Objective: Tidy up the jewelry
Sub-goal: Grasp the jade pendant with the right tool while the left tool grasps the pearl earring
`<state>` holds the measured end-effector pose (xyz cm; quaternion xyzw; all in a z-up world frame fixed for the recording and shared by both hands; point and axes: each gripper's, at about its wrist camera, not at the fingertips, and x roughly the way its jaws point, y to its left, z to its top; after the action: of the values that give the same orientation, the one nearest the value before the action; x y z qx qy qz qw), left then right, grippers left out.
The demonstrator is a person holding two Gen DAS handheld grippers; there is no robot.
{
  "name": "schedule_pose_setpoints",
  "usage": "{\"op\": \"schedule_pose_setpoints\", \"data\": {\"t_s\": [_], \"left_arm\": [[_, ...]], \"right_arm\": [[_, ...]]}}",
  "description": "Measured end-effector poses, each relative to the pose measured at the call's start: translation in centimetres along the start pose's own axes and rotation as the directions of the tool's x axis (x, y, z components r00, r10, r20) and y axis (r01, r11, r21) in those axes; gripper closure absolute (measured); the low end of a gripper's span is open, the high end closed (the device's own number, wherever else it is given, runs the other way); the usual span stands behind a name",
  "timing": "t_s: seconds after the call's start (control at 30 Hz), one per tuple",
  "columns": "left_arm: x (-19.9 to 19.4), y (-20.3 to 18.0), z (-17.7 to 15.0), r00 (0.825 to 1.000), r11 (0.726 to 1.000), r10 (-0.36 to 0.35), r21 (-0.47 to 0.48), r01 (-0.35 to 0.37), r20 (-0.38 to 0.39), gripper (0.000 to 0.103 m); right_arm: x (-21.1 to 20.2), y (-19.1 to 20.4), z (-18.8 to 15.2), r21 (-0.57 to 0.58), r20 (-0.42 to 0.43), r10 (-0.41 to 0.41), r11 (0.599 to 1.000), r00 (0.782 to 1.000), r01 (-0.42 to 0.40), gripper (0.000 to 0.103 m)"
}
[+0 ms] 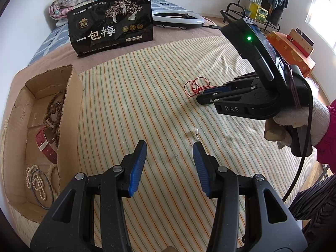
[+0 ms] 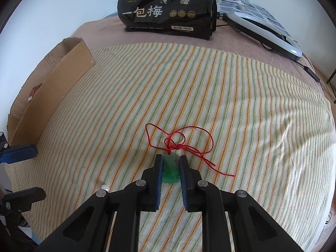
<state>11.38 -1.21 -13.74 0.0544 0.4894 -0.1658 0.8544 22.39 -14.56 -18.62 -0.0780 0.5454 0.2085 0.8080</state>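
Nearest to me, my right gripper point(image 2: 170, 169) has its jaws drawn in around the green pendant point(image 2: 170, 173), which lies on the striped cloth point(image 2: 252, 115). The left pad looks to be against the stone; on the right a thin gap seems to remain, so I judge the grip not quite seated. The pendant looks like a small carved stone: hard, smooth, probably slippery and liable to chip, so I want the pads flat on its broad sides, low on the body, not on the tip.

Just beyond it runs the red cord point(image 2: 180, 140), knotted at the pendant's top and looped loosely over the cloth. It is thin and limp; it will trail and could snag, so the stone is the better hold.

My left gripper point(image 1: 170, 151) hovers with its jaws apart and empty, its right fingertip just short of a small pearl earring point(image 1: 195, 131), tiny and light.

Far left stands the cardboard box point(image 1: 69, 96), already holding wooden beads point(image 1: 52, 113), a red strap point(image 1: 45, 145) and a pearl strand point(image 1: 36, 180).
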Motion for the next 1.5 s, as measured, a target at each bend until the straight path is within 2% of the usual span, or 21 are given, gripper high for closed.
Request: {"op": "schedule_pose_setpoints", "data": {"t_s": [0.23, 0.33, 0.5, 0.6, 0.8, 0.9, 0.97, 1.03, 1.23, 1.5], "left_arm": [[1.7, -1.5, 0.8, 0.999, 0.999, -0.034, 0.010, 0.034, -0.008, 0.056], [2.9, -2.1, 0.9, 0.999, 0.999, -0.048, 0.016, 0.048, -0.026, 0.064], [4.7, -2.7, 1.0, 0.997, 0.999, -0.049, 0.014, 0.050, -0.054, 0.065], [5.6, -2.7, 1.1, 0.996, 0.999, -0.053, 0.002, 0.053, -0.073, 0.076], [6.6, -3.1, 1.0, 0.996, 0.999, -0.040, 0.010, 0.041, -0.084, 0.077], [6.9, -3.1, 1.3, 0.996, 0.999, -0.033, 0.012, 0.034, -0.078, 0.083], [7.0, -3.1, 1.3, 0.997, 1.000, -0.025, 0.016, 0.026, -0.073, 0.092], [7.0, -2.9, 1.3, 0.997, 1.000, -0.023, 0.012, 0.024, -0.071, 0.095], [6.3, -2.6, 1.4, 0.998, 1.000, -0.022, -0.001, 0.022, -0.057, 0.095], [3.1, -1.8, 2.5, 0.999, 0.999, -0.030, -0.035, 0.031, 0.014, 0.095]], "right_arm": [[-0.5, -0.9, -0.8, 0.003, 0.005, -0.014, 1.000, 1.000, 0.014, 0.089], [-0.7, -1.5, -1.1, 0.013, 0.008, -0.015, 1.000, 1.000, 0.015, 0.089], [-0.8, -1.9, -1.4, 0.023, 0.017, -0.007, 1.000, 1.000, 0.006, 0.089], [-0.9, -1.9, -1.4, 0.024, 0.023, -0.004, 1.000, 1.000, 0.004, 0.089], [-1.2, -1.9, -1.7, 0.015, 0.037, 0.029, 0.999, 0.999, -0.029, 0.083], [-1.1, -1.3, -1.7, -0.012, 0.036, 0.016, 1.000, 0.999, -0.016, 0.081], [-1.1, -1.0, -1.8, -0.030, 0.034, 0.001, 1.000, 0.999, 0.000, 0.084], [-1.1, -0.8, -1.8, -0.038, 0.033, -0.011, 0.999, 0.999, 0.012, 0.088], [-1.7, -0.8, -1.6, -0.037, 0.052, -0.021, 0.999, 0.998, 0.023, 0.089], [-5.9, -1.3, -0.8, -0.007, 0.141, -0.022, 1.000, 0.990, 0.023, 0.089]]}}
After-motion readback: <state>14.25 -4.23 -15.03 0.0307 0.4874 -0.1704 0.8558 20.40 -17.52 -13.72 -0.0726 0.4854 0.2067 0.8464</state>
